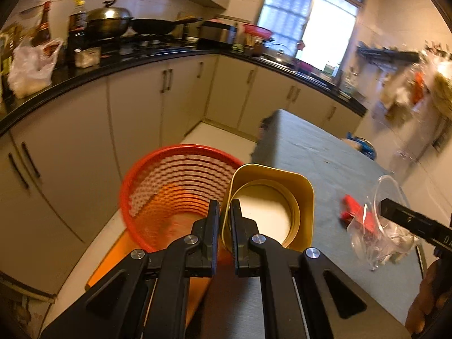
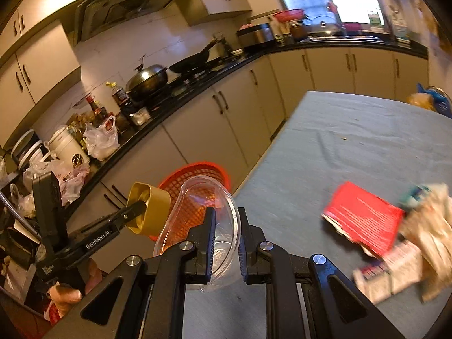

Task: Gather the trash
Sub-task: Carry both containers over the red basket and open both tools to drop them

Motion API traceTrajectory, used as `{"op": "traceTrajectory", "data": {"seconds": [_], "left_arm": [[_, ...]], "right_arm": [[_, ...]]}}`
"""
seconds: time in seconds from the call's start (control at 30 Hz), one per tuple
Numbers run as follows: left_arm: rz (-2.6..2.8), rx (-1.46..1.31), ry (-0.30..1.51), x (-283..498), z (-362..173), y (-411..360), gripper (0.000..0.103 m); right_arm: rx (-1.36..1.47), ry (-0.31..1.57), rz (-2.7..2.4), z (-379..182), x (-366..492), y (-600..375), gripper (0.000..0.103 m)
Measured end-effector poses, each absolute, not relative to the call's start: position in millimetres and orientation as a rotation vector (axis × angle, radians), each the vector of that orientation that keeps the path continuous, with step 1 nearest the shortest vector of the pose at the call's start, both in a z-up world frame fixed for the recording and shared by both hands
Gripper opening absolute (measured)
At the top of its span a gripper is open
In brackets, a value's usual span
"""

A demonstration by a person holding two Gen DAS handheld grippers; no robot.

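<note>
Beside the table [image 2: 353, 141], basket [image 1: 175, 186] below gripped tin [image 1: 282, 197].

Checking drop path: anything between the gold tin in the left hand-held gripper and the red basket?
Nothing visible. The left hand-held gripper pinches the gold tin by its wall beside the red basket, whose open mouth shows no cover. The clear plastic bowl sits in the right hand-held gripper.

Basket [image 1: 180, 192] on the floor left of table [image 1: 325, 152]; carton [image 2: 364, 217] probably lies on it.
</note>
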State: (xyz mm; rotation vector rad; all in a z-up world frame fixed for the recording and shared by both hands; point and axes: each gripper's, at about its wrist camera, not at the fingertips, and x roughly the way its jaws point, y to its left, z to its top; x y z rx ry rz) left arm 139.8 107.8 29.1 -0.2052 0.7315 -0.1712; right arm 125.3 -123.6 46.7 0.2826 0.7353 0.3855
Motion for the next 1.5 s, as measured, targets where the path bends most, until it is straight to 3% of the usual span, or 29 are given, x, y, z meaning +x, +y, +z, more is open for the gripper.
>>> {"op": "traceTrajectory", "data": {"seconds": [0.5, 0.93, 1.07, 1.13, 1.2, 1.37, 1.5], "left_arm": [[-0.046, -0.191, 0.814, 185, -23, 142, 0.007], [-0.031, -0.153, 0.832, 196, -38, 135, 0.008], [-0.024, -0.149, 0.828, 195, -38, 132, 0.013], [-0.025, -0.152, 0.826, 195, -38, 132, 0.014], [-0.024, -0.155, 0.822, 193, -37, 132, 0.014], [-0.024, -0.166, 0.800, 189, -29, 136, 0.028], [-0.026, -0.175, 0.784, 182, -21, 137, 0.029]], "right_arm": [[0.282, 0.823, 0.444, 12, 223, -47, 0.015], [0.257, 0.907, 0.412, -24, 252, -33, 0.017], [0.250, 0.916, 0.412, -24, 252, -29, 0.019], [0.256, 0.921, 0.411, -24, 253, -29, 0.031], [0.257, 0.921, 0.412, -23, 252, -30, 0.035], [0.265, 0.908, 0.414, -19, 245, -35, 0.036], [0.273, 0.888, 0.416, -10, 236, -41, 0.036]]}}
